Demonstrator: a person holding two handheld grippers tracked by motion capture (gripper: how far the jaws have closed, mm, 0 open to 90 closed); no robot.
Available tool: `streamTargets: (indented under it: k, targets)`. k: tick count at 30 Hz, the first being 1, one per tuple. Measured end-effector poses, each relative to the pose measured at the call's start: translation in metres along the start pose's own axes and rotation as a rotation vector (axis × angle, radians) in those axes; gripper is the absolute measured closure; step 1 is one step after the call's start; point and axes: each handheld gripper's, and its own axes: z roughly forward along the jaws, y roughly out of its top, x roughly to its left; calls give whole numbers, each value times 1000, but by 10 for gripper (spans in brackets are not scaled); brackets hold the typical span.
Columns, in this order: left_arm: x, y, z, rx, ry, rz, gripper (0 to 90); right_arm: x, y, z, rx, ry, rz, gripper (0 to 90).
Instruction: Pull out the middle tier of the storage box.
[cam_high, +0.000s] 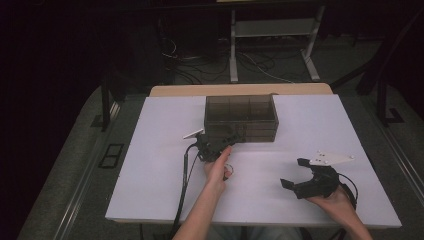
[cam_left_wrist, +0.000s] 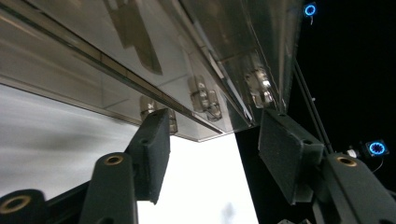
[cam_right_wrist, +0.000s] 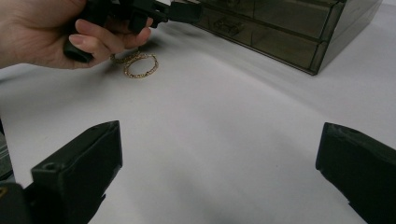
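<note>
A smoky see-through drawer box (cam_high: 240, 117) stands at the back middle of the white table (cam_high: 160, 165). My left gripper (cam_high: 229, 136) points at the box's lower front. In the left gripper view its jaws (cam_left_wrist: 215, 121) stand apart under the box (cam_left_wrist: 140, 56); a small drawer handle (cam_left_wrist: 203, 95) lies between them, untouched. A gold bracelet (cam_right_wrist: 140, 65) lies on the table just below the left hand (cam_right_wrist: 42, 32). My right gripper (cam_high: 292, 172) rests at the front right, its jaws (cam_right_wrist: 222, 135) wide apart with nothing between them.
Cables (cam_high: 182, 185) trail from the left gripper over the table's front edge. Behind the table stand a white desk frame (cam_high: 272, 40) and loose cables on the floor. The surroundings are dark.
</note>
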Motion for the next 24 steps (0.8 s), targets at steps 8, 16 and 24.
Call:
streamTargets:
  k: [8, 16, 24]
  targets:
    - [7, 2, 2, 17, 17, -36, 520, 1, 0, 1, 8, 5, -6, 0]
    - [9, 5, 5, 49, 4, -32, 581, 2, 0, 2, 17, 9, -8, 0]
    - [13, 8, 5, 60, 0, -50, 635, 2, 0, 2, 17, 8, -9, 0]
